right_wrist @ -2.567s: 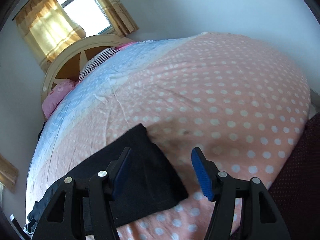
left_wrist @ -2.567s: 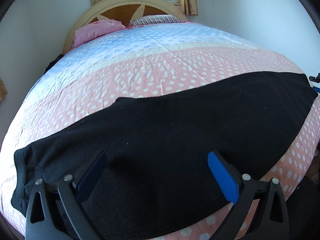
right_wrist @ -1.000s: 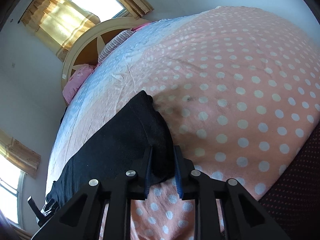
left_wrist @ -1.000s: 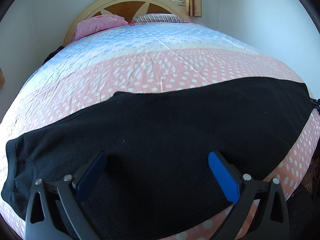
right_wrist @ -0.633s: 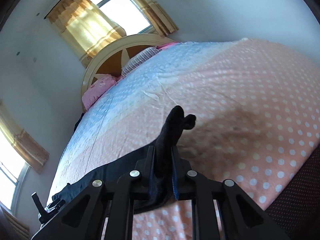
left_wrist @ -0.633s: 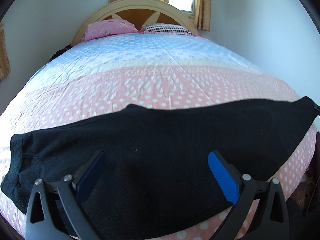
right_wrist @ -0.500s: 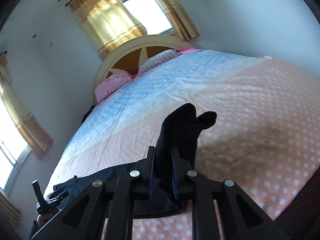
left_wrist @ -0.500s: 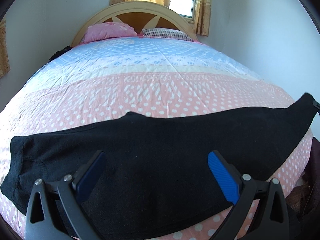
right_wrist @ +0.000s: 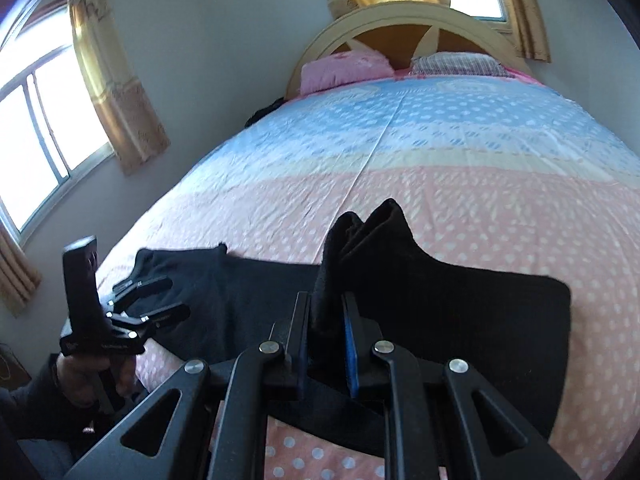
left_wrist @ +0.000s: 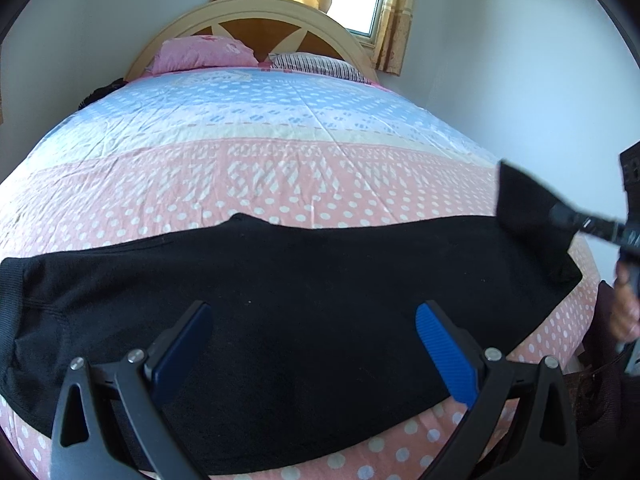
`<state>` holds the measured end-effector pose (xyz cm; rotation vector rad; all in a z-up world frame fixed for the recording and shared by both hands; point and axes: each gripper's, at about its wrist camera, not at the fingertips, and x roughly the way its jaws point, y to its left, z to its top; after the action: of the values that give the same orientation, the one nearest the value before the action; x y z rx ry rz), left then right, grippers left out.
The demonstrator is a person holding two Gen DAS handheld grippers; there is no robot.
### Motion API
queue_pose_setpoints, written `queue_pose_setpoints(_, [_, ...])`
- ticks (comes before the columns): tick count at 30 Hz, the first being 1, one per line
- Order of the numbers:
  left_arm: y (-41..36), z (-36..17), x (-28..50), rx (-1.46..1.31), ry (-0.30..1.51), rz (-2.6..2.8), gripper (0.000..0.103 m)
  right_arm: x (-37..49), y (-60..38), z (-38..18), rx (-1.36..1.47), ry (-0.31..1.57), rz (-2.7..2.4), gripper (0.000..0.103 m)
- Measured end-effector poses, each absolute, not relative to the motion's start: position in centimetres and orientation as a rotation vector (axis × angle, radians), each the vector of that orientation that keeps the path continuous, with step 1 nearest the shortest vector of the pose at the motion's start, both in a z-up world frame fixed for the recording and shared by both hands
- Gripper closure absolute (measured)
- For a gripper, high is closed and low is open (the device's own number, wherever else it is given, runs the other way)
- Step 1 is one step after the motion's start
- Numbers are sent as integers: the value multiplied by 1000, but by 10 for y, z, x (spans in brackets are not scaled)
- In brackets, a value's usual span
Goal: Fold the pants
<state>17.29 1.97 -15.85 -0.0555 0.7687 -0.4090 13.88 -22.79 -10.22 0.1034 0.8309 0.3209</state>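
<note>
Black knit pants (left_wrist: 304,288) lying lengthwise across the near end of the bed, on its pink, white-dotted bedspread (left_wrist: 280,184), directly ahead of and beneath my left claw (left_wrist: 312,344). My left claw stands wide, its blue-padded fingers (left_wrist: 446,354) spread above the cloth with nothing between them. My right claw (right_wrist: 326,336) is pinched narrow on one end of the pants, and a bunched tuft of black fabric (right_wrist: 360,236) rises from between its pads. In the left wrist view that end (left_wrist: 524,208) is lifted off the bedspread, up and to the right of my left claw, with the right claw's black frame (left_wrist: 596,228) at its edge. In the right wrist view my left claw (right_wrist: 148,300) sits over the far end of the pants, off to the left. Beyond both claws, a pink pillow (left_wrist: 204,54) and a striped pillow (left_wrist: 316,64) lean at the arched cream headboard (left_wrist: 256,12).
</note>
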Motion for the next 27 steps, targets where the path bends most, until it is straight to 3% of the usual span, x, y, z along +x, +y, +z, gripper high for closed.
queue_pose_setpoints(5, [8,-158,176,-53,790,-449,0,145,-214,-142,19,928,350,82])
queue_pose_setpoints(8, [-7,-152,177,-35,787,-481,0,134,-223,-132,32,922,412,69])
queue_pose_setpoints(18, [-73,-142,189,-2,803,-583,0,105,-267,-115,85,842,357,69])
queue_pose_setpoints(27, [-69,-154,190,27,830,-524,0,105,-195,-134,-228,810,342,69])
